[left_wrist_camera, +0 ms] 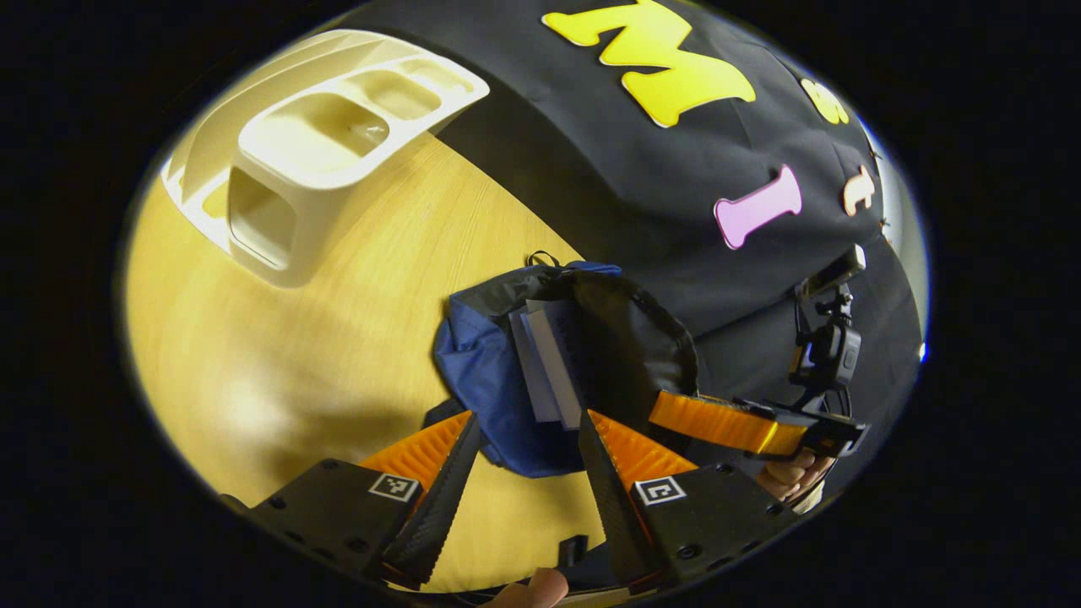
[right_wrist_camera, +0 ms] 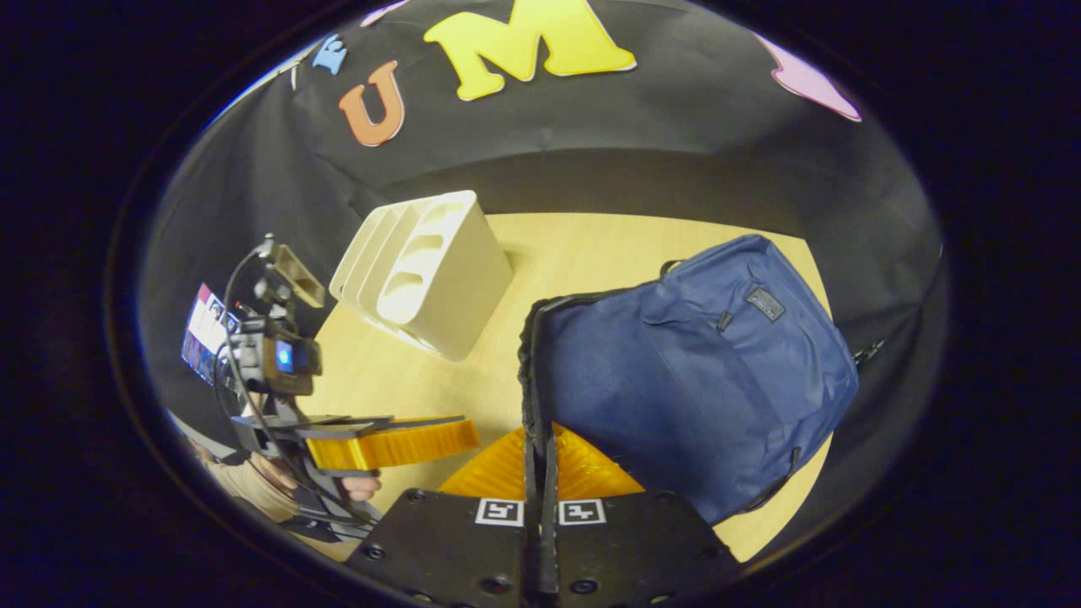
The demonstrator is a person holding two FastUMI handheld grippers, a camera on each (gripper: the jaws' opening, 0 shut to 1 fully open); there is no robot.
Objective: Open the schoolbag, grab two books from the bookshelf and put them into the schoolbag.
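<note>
In the left gripper view the left claw (left_wrist_camera: 528,460) stands spread above the open bag (left_wrist_camera: 494,371) on the table (left_wrist_camera: 279,371); two books (left_wrist_camera: 549,363) stand inside the bag's mouth, the rack (left_wrist_camera: 321,135) sits well apart, and the right claw (left_wrist_camera: 718,422) holds the bag's far edge. In the right gripper view the right claw (right_wrist_camera: 539,460) is pressed together on the bag's (right_wrist_camera: 692,371) zipper rim, with the left claw (right_wrist_camera: 397,443) just beside and the rack (right_wrist_camera: 431,270) looking bare. Loading seems done; next, I judge, let go of the rim and lift both claws away without tipping the bag.
</note>
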